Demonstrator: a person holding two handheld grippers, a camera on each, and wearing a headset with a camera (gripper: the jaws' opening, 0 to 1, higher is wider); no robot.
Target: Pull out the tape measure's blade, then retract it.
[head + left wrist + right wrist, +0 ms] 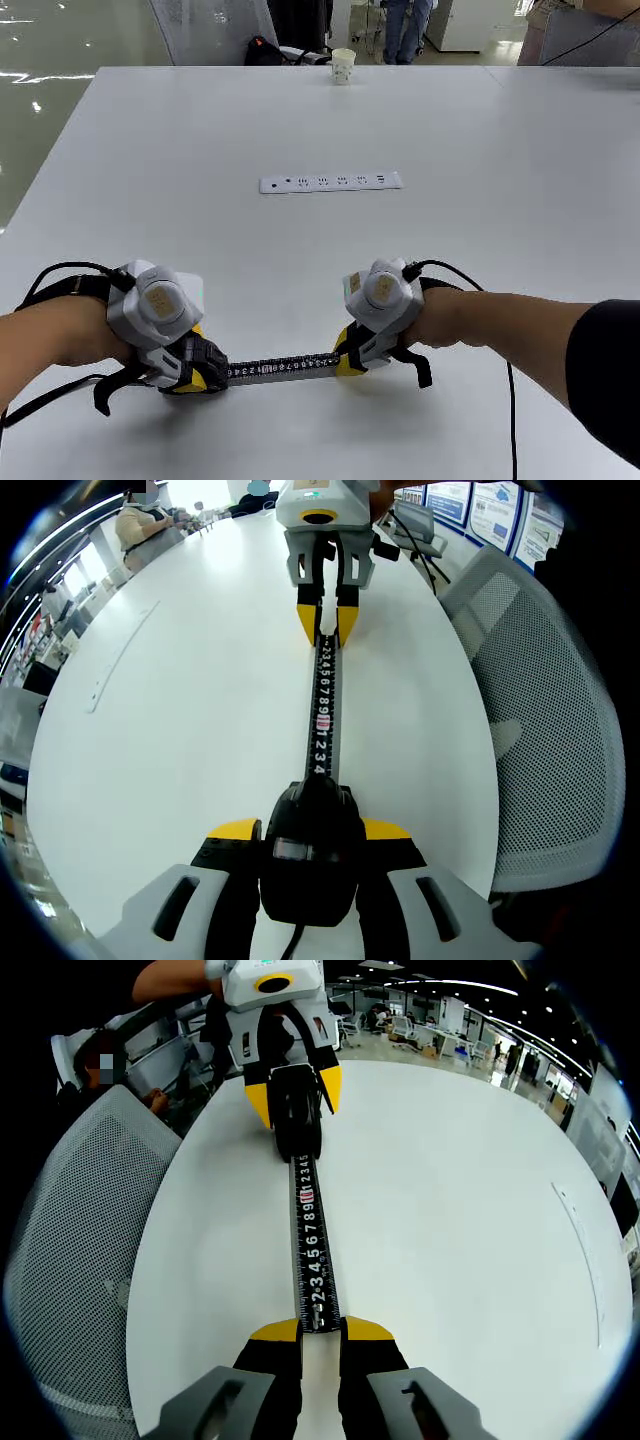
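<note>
The left gripper [310,828] has its two yellow-tipped jaws clamped on the black case of the tape measure [310,870], one jaw on each side. From the case, one blade [322,710] runs straight ahead over the white table [180,730], numbers facing up. It reaches the right gripper [320,1332], whose jaws are closed on the blade's end. The two grippers face each other.

The gripper views show a grey mesh chair [90,1230] past the table edge, to the left gripper's right and the right gripper's left. The head view shows a white power strip [330,182] well beyond both grippers, and a paper cup [343,65] farther still.

Count: two grippers, one tape measure, one power strip, one paper cup, one chair.
</note>
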